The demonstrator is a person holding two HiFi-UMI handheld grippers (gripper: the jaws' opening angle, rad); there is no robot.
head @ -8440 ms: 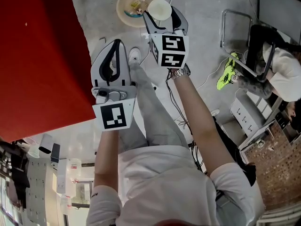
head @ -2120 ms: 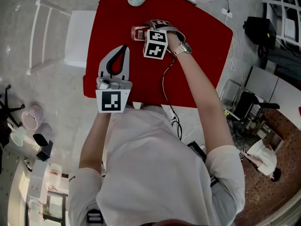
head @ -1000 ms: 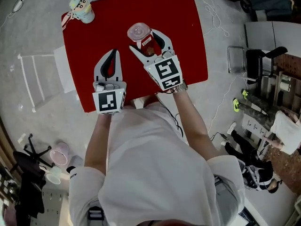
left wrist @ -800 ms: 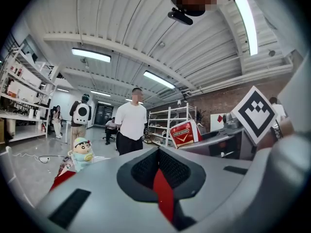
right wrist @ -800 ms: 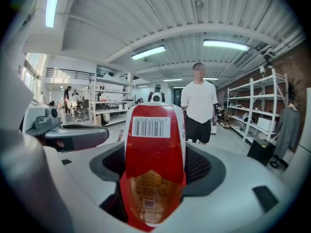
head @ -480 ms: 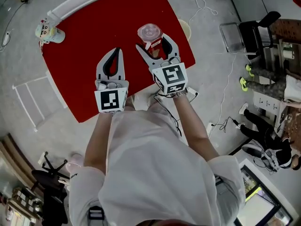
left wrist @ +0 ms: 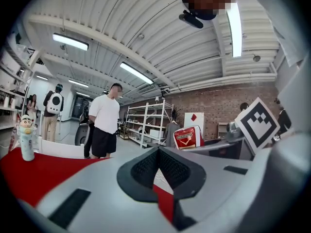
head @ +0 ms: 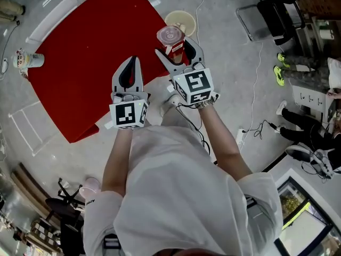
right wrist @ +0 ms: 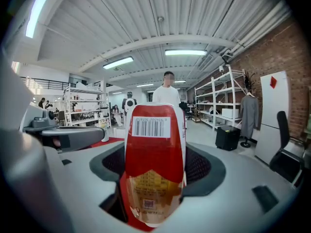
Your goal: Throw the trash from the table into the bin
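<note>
- Two handheld grippers reach forward from a person in a white shirt; we look steeply down on them from the head view.
- The right gripper (head: 177, 47) has its fingers clamped on either side of a red cup (head: 171, 39). The cup has a clear lid and a white barcode label.
- In the right gripper view, we see the red cup (right wrist: 154, 154) standing upright between the dark finger pads and filling the gap of the right gripper (right wrist: 155, 164).
- The cup is held off the red worktop (head: 90, 52), past its corner. From above, it overlaps the near edge of a round pale bin (head: 187, 16) on the floor.
- The left gripper (head: 132, 63) hovers over the worktop's edge, its fingers pressed together with nothing between them (left wrist: 158, 152).
- A small cartoon-figure bottle (head: 26, 59) stands at the far left edge of the worktop.
</note>
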